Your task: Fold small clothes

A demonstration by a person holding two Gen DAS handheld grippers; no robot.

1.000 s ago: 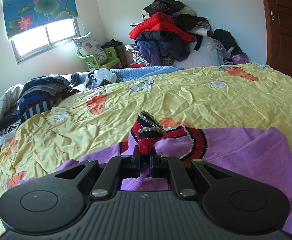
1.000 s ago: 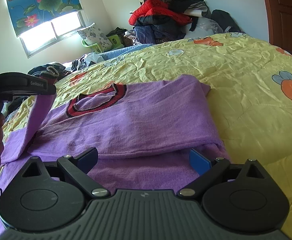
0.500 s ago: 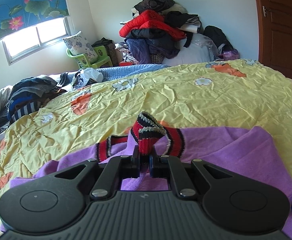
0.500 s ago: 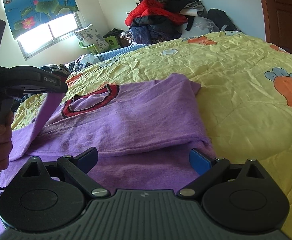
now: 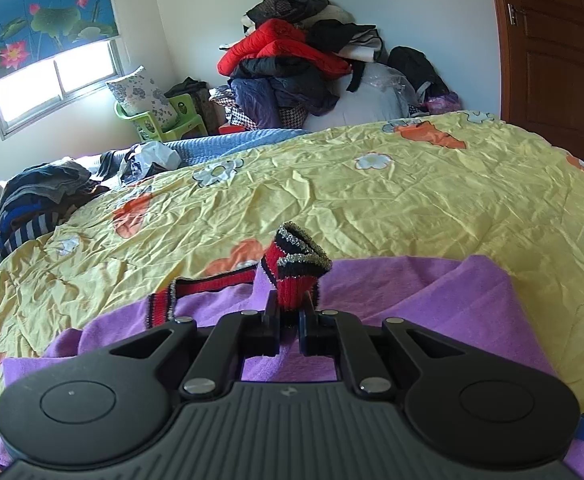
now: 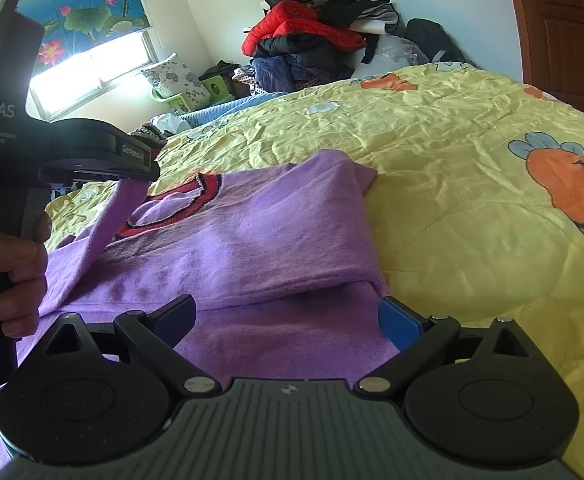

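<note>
White lettering on the black left tool (image 6: 131, 172) reads "DAS" with "Data Acquisition System" beneath it; a smaller label along its front edge is too blurred to read. A hand (image 6: 9, 268) grips its handle at the left of the right wrist view.

Over to the left tool (image 5: 289, 312) itself: jaws pinched tight on the red-and-black striped knit cuff (image 5: 296, 268) of the purple knit sweater (image 5: 432, 304), the cuff bunched and sticking up above the fingertips. From the right wrist view, the purple sleeve (image 6: 111, 216) hangs taut from that tool down to the garment.

Now the right tool (image 6: 287, 320): jaws spread wide, blue pads (image 6: 398, 320) well apart, nothing between them, hovering just over the sweater's near edge; whether they touch the cloth I cannot tell.

Sweater lies flat on the crumpled yellow bedspread with orange carrot and white flower prints (image 6: 472, 168), its right side folded over the body, the red-and-black collar (image 6: 207, 188) at the far end.
</note>
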